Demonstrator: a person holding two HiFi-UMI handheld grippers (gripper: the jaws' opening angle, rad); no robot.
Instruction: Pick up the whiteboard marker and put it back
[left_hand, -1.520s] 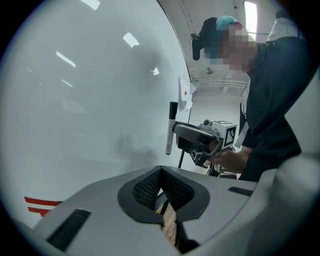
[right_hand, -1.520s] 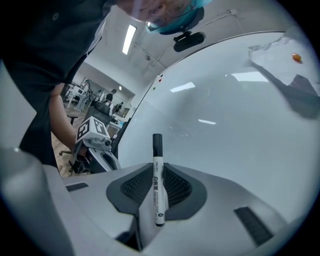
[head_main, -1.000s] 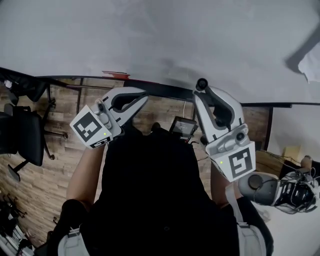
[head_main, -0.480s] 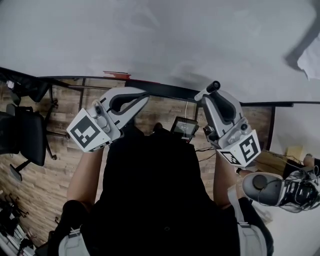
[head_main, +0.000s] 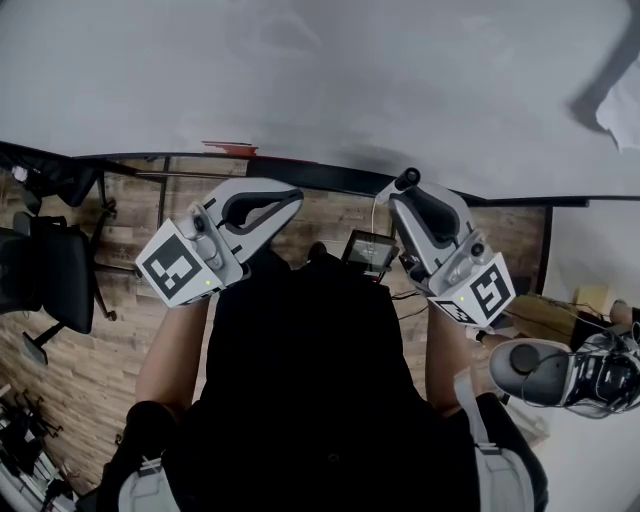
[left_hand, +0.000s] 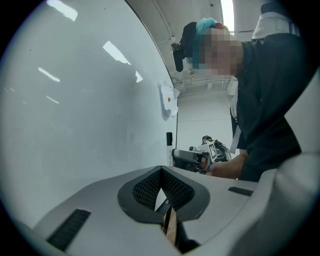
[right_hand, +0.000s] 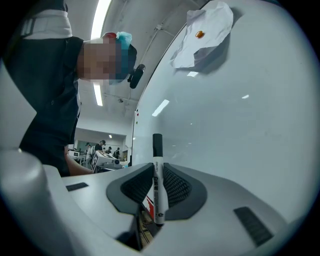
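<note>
The whiteboard marker (right_hand: 158, 185) is white with a black cap (right_hand: 157, 142), and it stands upright between the pads of my right gripper (right_hand: 156, 187), which is shut on it. In the head view the right gripper (head_main: 402, 196) is held close to the whiteboard (head_main: 300, 80), with the marker's black cap (head_main: 407, 179) sticking out above the jaws. My left gripper (head_main: 288, 197) hovers to the left, also near the board's lower edge. Its jaws are shut with nothing between them (left_hand: 162, 192).
A white sheet (right_hand: 205, 30) pinned by an orange magnet hangs on the board's upper right (head_main: 620, 110). A red object (head_main: 230, 148) lies on the dark ledge under the board. Below are an office chair (head_main: 50, 270), a small device (head_main: 368, 252) and shoes (head_main: 560, 375).
The right gripper with the marker swung right half a second ago and has since tipped back left, ending slightly lower than a second ago. The left gripper has barely moved.
</note>
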